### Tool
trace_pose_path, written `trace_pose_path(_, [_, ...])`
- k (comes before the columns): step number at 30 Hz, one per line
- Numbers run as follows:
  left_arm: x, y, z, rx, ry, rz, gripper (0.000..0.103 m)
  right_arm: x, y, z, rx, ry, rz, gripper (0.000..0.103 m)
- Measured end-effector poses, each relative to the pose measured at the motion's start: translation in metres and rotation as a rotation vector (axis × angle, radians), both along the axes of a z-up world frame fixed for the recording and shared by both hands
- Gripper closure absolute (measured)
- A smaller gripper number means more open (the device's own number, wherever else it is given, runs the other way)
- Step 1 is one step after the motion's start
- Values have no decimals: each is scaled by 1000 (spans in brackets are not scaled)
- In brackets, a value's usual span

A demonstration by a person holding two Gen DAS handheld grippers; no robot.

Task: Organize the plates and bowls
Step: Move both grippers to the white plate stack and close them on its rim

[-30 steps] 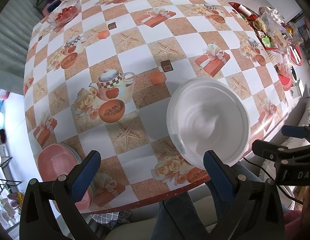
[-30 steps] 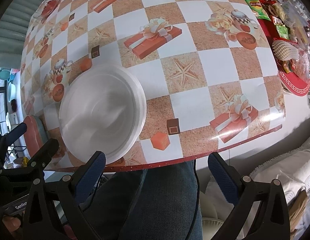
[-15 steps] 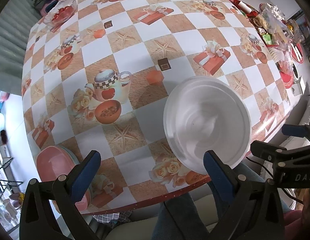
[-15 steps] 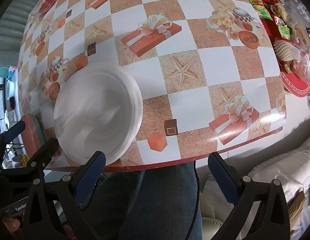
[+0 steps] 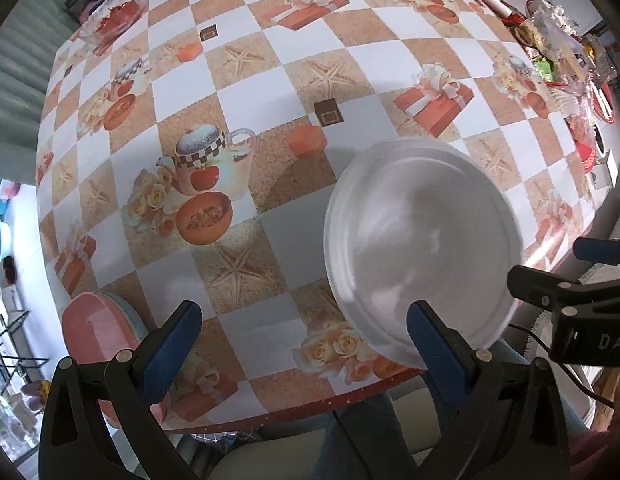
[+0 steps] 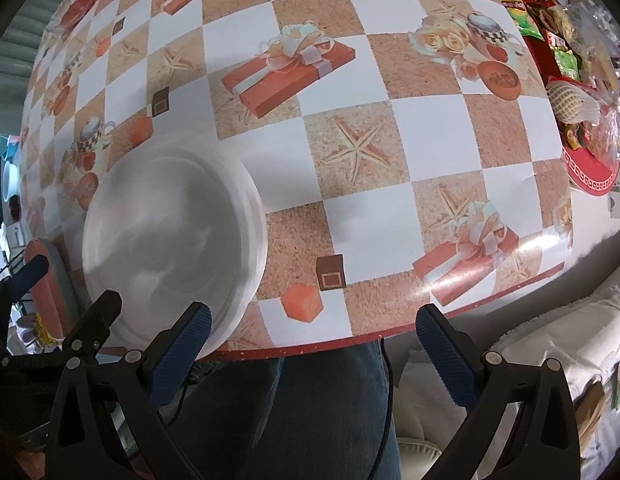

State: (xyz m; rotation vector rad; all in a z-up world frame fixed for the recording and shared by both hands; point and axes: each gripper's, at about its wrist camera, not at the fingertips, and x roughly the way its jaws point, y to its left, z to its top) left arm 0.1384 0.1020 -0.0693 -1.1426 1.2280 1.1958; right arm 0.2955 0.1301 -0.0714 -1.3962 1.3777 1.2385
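Observation:
A white plate point(image 5: 422, 240) lies on the checkered tablecloth near the table's front edge, and its surface looks blurred. My left gripper point(image 5: 301, 344) is open and holds nothing; its right finger overlaps the plate's near rim. A stack of pink plates point(image 5: 93, 332) sits at the table's left corner, beside the left finger. In the right wrist view the white plate point(image 6: 173, 232) is at the left. My right gripper point(image 6: 314, 352) is open over the table edge with nothing held, its left finger in front of the plate's rim. The pink stack point(image 6: 45, 280) shows at the far left.
A glass bowl with red contents point(image 5: 113, 20) stands at the far left. A red tray of snack packets point(image 6: 590, 176) fills the right side. The table's red front edge point(image 6: 390, 334) runs just ahead of the fingers, with a person's jeans-clad legs point(image 6: 322, 408) below it.
Both grippers have drifted slightly and stay open. The white plate keeps its place on the cloth beside the printed orange cube.

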Motion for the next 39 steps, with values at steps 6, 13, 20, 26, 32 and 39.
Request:
trace_pose_path(6, [-4, 0, -13, -17, 5, 18, 1, -10, 2, -11, 2, -16, 30, 0])
trace_pose_path(13, [-8, 2, -27, -23, 25, 36, 1, -15, 14, -28, 1, -34, 47, 0])
trace_pose_path(20, [-7, 5, -41, -27, 44, 30, 1, -21, 21, -43, -5, -45, 53, 0])
trace_pose_path(26, [-10, 6, -53, -27, 79, 32, 1, -26, 26, -53, -7, -48, 64, 0])
trace_pose_path(32, [-9, 9, -62, -36, 74, 35, 1, -47, 30, -68, -16, -58, 73, 0])
trace_pose_path(39, [-2, 5, -72, -50, 27, 36, 0, -54, 31, -96, -46, -37, 62, 0])
